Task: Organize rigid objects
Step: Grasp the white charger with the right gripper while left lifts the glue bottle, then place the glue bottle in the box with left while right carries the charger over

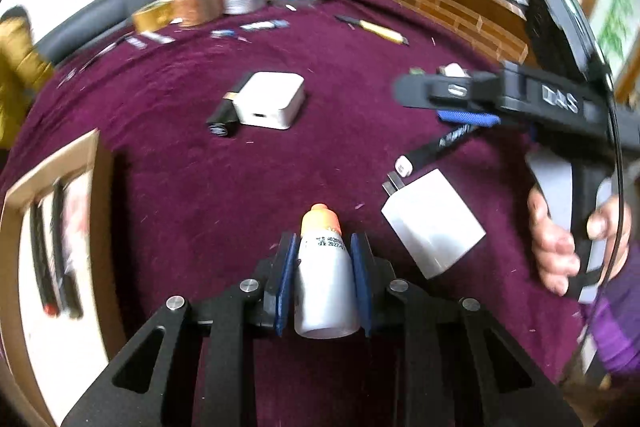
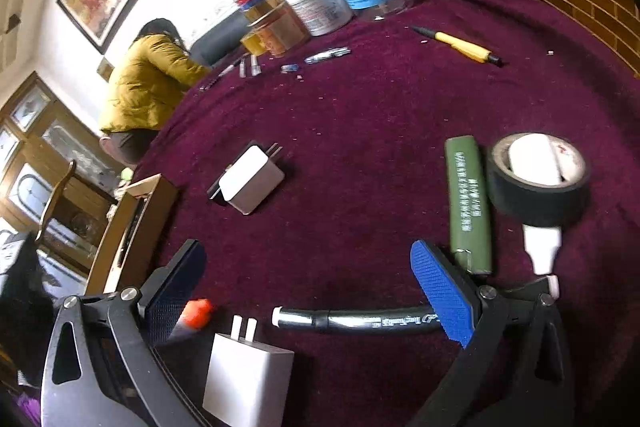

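Observation:
My left gripper (image 1: 323,247) is shut on a small white bottle with an orange cap (image 1: 325,279), held just above the purple cloth. A white plug charger (image 1: 432,223) lies right of it; it also shows in the right wrist view (image 2: 246,375), low between my fingers. My right gripper (image 2: 308,291) is open and empty above the cloth, with a black pen (image 2: 360,321) lying across between its fingers. The orange cap (image 2: 197,313) shows by its left finger. A second white charger (image 1: 270,99) (image 2: 252,183) lies mid-table.
An open cardboard box (image 1: 52,227) holding pens sits at the left. A green battery (image 2: 468,203), a black tape roll (image 2: 538,181) and a white tube (image 2: 542,249) lie at the right. A yellow pen (image 2: 460,45) and jars (image 2: 320,3) are at the back.

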